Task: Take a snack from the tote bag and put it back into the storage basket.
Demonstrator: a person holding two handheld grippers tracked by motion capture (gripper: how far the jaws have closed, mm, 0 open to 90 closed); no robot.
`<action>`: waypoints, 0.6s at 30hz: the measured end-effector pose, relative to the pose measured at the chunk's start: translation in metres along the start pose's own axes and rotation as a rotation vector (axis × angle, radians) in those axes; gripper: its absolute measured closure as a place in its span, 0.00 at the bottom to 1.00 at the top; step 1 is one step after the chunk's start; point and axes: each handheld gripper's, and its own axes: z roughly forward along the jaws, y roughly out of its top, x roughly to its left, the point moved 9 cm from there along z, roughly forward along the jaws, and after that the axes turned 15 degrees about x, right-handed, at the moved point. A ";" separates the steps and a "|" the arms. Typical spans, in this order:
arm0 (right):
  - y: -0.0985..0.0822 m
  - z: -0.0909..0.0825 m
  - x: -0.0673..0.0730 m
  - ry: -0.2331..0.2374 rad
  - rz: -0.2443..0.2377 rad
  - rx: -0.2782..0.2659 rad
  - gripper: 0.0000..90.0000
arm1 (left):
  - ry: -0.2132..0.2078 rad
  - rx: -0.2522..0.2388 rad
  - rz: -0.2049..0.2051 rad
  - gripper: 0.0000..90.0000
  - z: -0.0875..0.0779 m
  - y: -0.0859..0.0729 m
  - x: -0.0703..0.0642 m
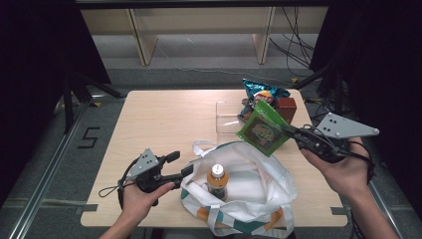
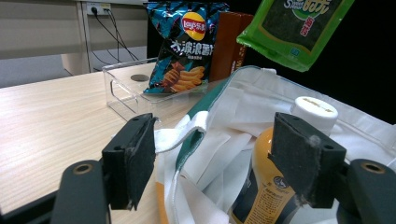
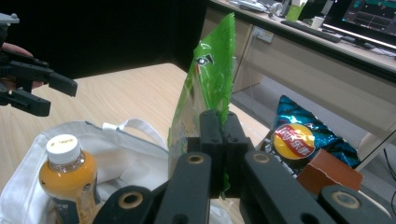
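Left tool (image 1: 180,163): jaws standing wide apart at the near left rim of the bag, gripping nothing; the rim and a handle strap lie between the pads, untouched as far as can be seen.
Bag (image 1: 259,184): white cloth with teal trim, open-mouthed on the near part of the worktop (image 1: 159,119).
Bottle (image 1: 217,180): upright inside the bag, orange drink, white cap; label print too small to read.
Right tool (image 1: 288,131): jaws clamped tight on one edge of the green packet.
Green packet (image 1: 261,130): held in the air above the bag's far right rim; "Sweet" legible on its face.
Clear tray (image 1: 226,117): beyond the bag.
Crisp bag (image 2: 184,44): "Lay's" logo, leaning at the tray.
Brown box (image 1: 286,108): just beside the crisp bag.
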 end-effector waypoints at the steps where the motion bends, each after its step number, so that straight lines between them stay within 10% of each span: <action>1: 0.001 0.000 0.000 0.003 0.018 0.001 1.00 | 0.000 0.000 -0.001 0.34 0.000 0.000 0.000; 18: 0.008 0.003 -0.010 -0.033 0.033 -0.017 1.00 | 0.002 -0.005 -0.006 0.34 0.000 0.000 0.000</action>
